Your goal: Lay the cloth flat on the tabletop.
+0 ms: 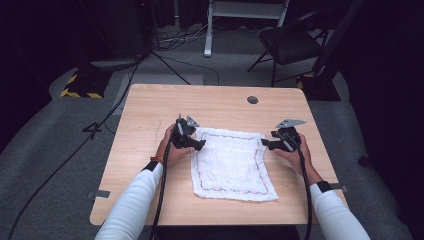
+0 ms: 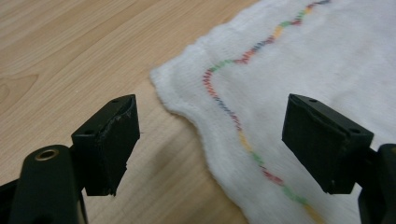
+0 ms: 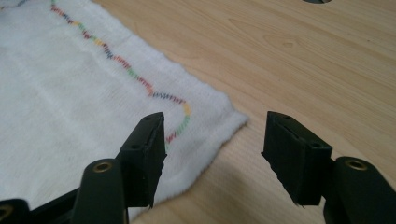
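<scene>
White cloth [image 1: 231, 165] with wavy multicoloured border stitching lying flat near the middle of the wooden table [image 1: 145, 115], spread as a rough rectangle, edges fairly straight, no fold visible in the high view. Left gripper [image 1: 196, 144] at the far left corner of the cloth, right gripper [image 1: 267, 144] at the far right corner, both low over the tabletop. Left gripper [image 2: 205, 144] jaws well apart, nothing pinched; the rounded cloth corner [image 2: 219, 98] on the wood in the gap between and just beyond them. Right gripper [image 3: 215, 154] jaws likewise apart and empty; the other far corner [image 3: 205, 116] flat between and ahead of them, one jaw over the cloth, the other over bare wood. No pad pressing on fabric in either gripper view. Judged stage: laying-out or smoothing looks done, cloth released and resting on its own. If folding is the aim, nothing of it shows yet: all four corners on the table, single layer as far as can be told. Remaining, by that reading: take both far corners, carry them toward the near edge, then any further folds. Near edge slightly wavy at the front, possibly worth a tidy.
</scene>
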Demonstrator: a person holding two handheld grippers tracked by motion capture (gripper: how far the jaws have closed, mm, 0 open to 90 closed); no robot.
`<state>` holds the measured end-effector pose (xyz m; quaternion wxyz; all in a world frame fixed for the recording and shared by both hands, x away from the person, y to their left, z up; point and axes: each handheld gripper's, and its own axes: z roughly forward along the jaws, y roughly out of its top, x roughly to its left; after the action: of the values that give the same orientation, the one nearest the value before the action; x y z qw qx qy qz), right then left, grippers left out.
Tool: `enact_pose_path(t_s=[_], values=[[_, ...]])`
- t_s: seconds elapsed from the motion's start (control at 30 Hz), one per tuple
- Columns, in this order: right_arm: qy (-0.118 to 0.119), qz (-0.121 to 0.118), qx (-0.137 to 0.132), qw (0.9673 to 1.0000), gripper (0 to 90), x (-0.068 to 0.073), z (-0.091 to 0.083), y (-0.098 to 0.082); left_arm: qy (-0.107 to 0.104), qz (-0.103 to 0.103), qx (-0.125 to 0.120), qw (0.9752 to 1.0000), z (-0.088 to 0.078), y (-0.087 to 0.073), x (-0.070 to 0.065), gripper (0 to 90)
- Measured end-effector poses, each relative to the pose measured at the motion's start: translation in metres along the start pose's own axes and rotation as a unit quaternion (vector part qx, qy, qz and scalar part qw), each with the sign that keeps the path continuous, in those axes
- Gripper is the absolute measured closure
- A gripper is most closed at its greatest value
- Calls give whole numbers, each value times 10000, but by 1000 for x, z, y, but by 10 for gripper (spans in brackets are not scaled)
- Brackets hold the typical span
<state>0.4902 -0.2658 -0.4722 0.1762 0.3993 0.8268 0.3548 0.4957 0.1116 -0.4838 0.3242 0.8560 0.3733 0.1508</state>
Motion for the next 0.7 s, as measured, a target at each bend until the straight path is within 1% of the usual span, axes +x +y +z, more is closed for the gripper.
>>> enact_pose_path(t_s=[0.03, 0.07, 0.1, 0.13, 0.17, 0.23, 0.27, 0.3, 0.33, 0.37, 0.4, 0.43, 0.47, 0.5, 0.53, 0.57, 0.6, 0.63, 0.67, 0.7], values=[[-19, -36, 36, 10000, 391, 0, 9, 4, 33, -40, 19, 10000, 3, 1, 3, 197], [-19, -36, 36, 10000, 391, 0, 9, 4, 25, -100, 31, 9999, 6, 1, 5, 197], [-58, -58, 126, 9999, 387, 0, 15, 6, 48, -139, 63, 9999, 9, 2, 8, 202], [-30, -23, 213, 9998, 385, 1, 22, 8, 45, -175, 92, 9998, 12, 2, 9, 210], [-90, 3, 254, 9996, 386, 1, 28, 10, 25, -148, 97, 9998, 13, 3, 11, 225], [-103, 28, 275, 9996, 385, 0, 31, 10, -28, -194, 124, 9997, 16, 3, 13, 233], [-68, 105, 323, 9994, 384, 0, 34, 10, -83, -209, 124, 9997, 17, 4, 13, 242], [-13, 226, 351, 9991, 375, -2, 38, 8, -123, -211, 70, 9997, 18, 4, 13, 292], [-13, 226, 351, 9991, 375, -2, 38, 8, -180, -210, 61, 9996, 18, 4, 13, 322], [-10, 230, 337, 9992, 381, -3, 38, 8, -232, -172, 76, 9996, 18, 4, 13, 322], [9, 225, 339, 9992, 408, -3, 38, 8, -271, -123, 55, 9995, 18, 4, 13, 350], [42, 202, 329, 9992, 467, -2, 37, 8, -363, -76, 33, 9993, 17, 4, 13, 412], [110, 173, 328, 9993, 537, -1, 37, 8, -428, -54, 4, 9991, 17, 5, 12, 473], [281, 32, 332, 9990, 682, 3, 36, 10, -482, 25, 40, 9988, 17, 6, 12, 589], [303, -43, 336, 9990, 743, 5, 36, 10, -553, 50, 41, 9984, 17, 6, 11, 658], [333, -119, 335, 9988, 796, 7, 36, 11, -573, 135, 26, 9983, 17, 6, 10, 700], [333, -119, 335, 9988, 796, 7, 36, 11, -584, 229, 31, 9980, 16, 7, 9, 700], [267, -205, 309, 9990, 826, 9, 36, 12, -530, 284, 9, 9982, 16, 8, 8, 745], [177, -332, 221, 9990, 847, 11, 32, 14, -530, 303, -28, 9981, 15, 9, 8, 795], [135, -371, 88, 9992, 852, 11, 27, 18, -484, 357, -97, 9981, 12, 10, 8, 803]])
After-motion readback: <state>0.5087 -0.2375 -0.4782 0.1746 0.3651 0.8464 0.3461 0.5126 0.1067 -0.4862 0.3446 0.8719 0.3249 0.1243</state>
